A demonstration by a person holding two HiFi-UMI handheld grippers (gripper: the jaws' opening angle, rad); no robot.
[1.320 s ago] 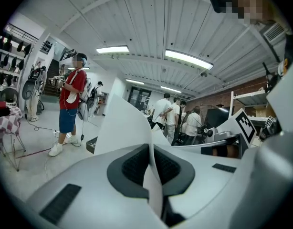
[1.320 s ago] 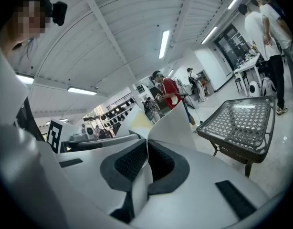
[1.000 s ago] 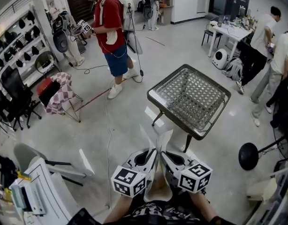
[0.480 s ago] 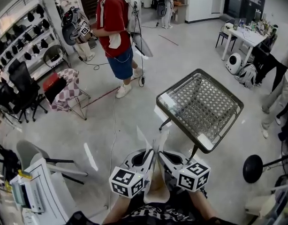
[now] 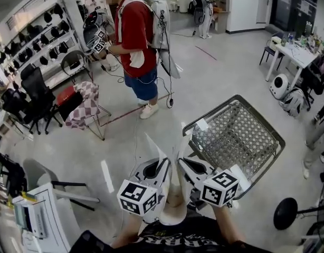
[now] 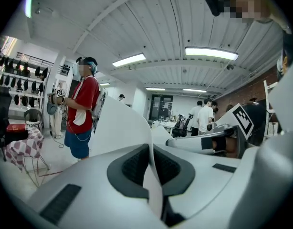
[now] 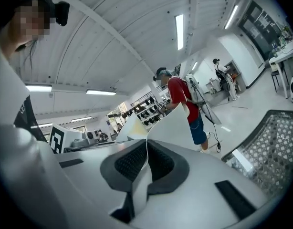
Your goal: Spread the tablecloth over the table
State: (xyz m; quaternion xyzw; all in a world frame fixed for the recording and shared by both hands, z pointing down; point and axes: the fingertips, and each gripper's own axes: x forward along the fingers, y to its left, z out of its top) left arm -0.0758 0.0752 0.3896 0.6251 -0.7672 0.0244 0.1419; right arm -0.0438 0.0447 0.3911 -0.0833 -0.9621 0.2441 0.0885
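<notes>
Close in front of me, side by side, I hold the white tablecloth in both grippers. My left gripper is shut on one edge, and a stiff corner of the cloth stands up past its jaws. My right gripper is shut on the neighbouring edge, whose corner also pokes forward beyond its jaws. The rest of the cloth hangs bunched between the grippers against my body. The metal table with its mesh top stands just right of and beyond the right gripper, bare.
A person in a red shirt holding grippers stands ahead on the left. A chair draped with checkered cloth is at the left, with racks behind it. A black stand base lies at the lower right. A white table stands far right.
Both grippers have travelled forward together with the cloth. The mesh table has come from well ahead to right beside the right gripper, and the person in red looms nearer.
</notes>
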